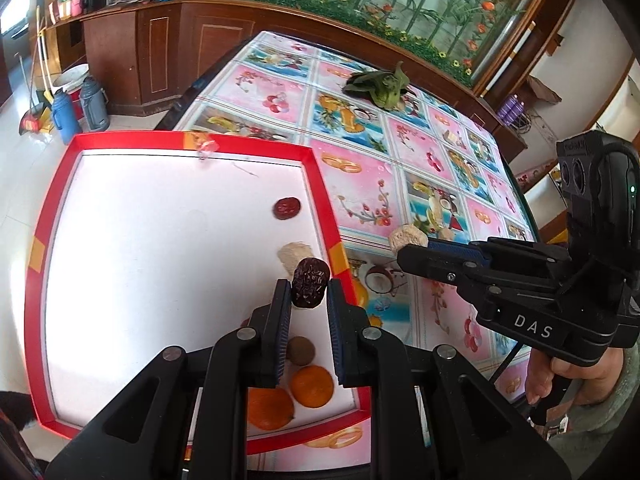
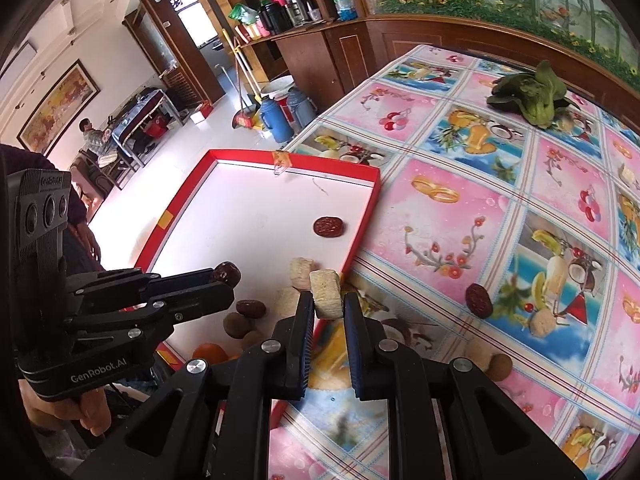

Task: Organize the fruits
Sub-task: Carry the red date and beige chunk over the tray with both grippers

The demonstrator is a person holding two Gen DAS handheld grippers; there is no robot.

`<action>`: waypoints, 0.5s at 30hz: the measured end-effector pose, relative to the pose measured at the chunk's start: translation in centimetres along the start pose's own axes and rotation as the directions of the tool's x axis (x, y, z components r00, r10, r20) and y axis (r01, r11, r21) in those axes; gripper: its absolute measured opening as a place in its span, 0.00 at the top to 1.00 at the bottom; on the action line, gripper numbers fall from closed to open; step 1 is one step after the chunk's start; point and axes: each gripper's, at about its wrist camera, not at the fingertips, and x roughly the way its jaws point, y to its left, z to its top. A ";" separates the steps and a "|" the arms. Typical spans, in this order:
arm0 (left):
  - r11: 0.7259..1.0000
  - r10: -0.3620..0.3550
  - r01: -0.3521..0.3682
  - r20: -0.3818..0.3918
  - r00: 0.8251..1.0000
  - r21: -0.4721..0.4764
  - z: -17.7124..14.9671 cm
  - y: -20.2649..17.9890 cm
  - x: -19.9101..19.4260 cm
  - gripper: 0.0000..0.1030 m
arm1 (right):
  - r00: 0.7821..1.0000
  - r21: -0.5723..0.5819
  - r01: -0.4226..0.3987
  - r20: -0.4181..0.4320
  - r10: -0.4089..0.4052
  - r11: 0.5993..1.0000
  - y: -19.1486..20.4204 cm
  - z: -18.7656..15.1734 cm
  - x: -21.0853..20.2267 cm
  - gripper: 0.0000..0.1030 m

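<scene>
A red date [image 1: 287, 208], pale cubes, brown round fruits and two oranges [image 1: 311, 386] are contained in the red-rimmed tray [image 1: 182, 139] on the worktop [image 1: 360, 184]. A dark wrinkled date [image 1: 309, 282] is clamped between the left gripper [image 1: 308, 294] fingers above the tray, and a pale cube [image 2: 326, 294] is gripped by the right gripper [image 2: 327, 300] at the tray's edge.

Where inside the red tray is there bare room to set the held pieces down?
Free: the tray floor left of the lone red date, toward the far rim. Crowded: the near right corner, around the oranges and beige chunk.
</scene>
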 end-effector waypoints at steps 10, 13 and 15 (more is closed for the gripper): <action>0.998 0.032 -0.031 0.011 0.999 -0.054 -0.2 2.8 -0.7 0.85 | 0.999 -0.051 -0.033 -0.019 0.032 0.998 2.4 1.1 1.8 0.86; 0.997 0.037 -0.036 0.009 0.999 -0.068 -0.2 3.6 -0.6 0.85 | 0.999 -0.059 -0.038 -0.027 0.037 0.998 2.8 1.4 2.4 0.86; 0.997 0.041 -0.040 0.002 0.999 -0.071 -0.2 4.0 -0.4 0.85 | 0.999 -0.071 -0.041 -0.036 0.038 0.997 3.2 1.7 2.9 0.86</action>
